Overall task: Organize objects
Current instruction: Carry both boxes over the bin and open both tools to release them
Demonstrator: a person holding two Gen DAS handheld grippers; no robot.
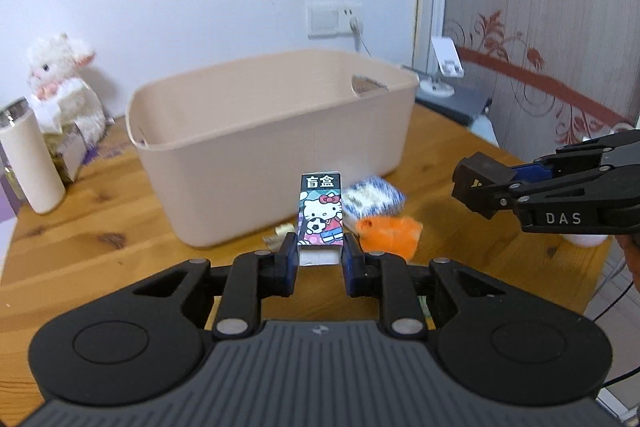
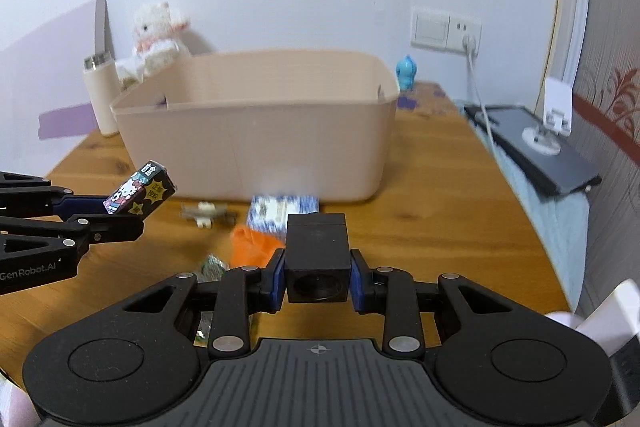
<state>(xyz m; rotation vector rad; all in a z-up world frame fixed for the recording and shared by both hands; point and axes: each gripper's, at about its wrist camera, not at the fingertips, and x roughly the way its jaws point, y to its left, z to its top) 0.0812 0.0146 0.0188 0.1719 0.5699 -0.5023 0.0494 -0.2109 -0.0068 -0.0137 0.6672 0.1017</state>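
My left gripper (image 1: 320, 254) is shut on a Hello Kitty box (image 1: 321, 217) and holds it above the wooden table, in front of the beige bin (image 1: 256, 131). My right gripper (image 2: 317, 273) is shut on a black cube (image 2: 317, 251) with a round hole in its near face, also held above the table. The cube (image 1: 480, 183) shows at the right in the left wrist view, and the Hello Kitty box (image 2: 140, 193) shows at the left in the right wrist view. The bin (image 2: 256, 155) stands open behind both.
An orange item (image 1: 390, 233), a blue-white packet (image 1: 374, 199) and a small beige part (image 2: 204, 214) lie before the bin. A white tumbler (image 1: 32, 163), a plush lamb (image 1: 64, 87), a blue figure (image 2: 407, 71) and a dark tablet (image 2: 536, 155) ring the table.
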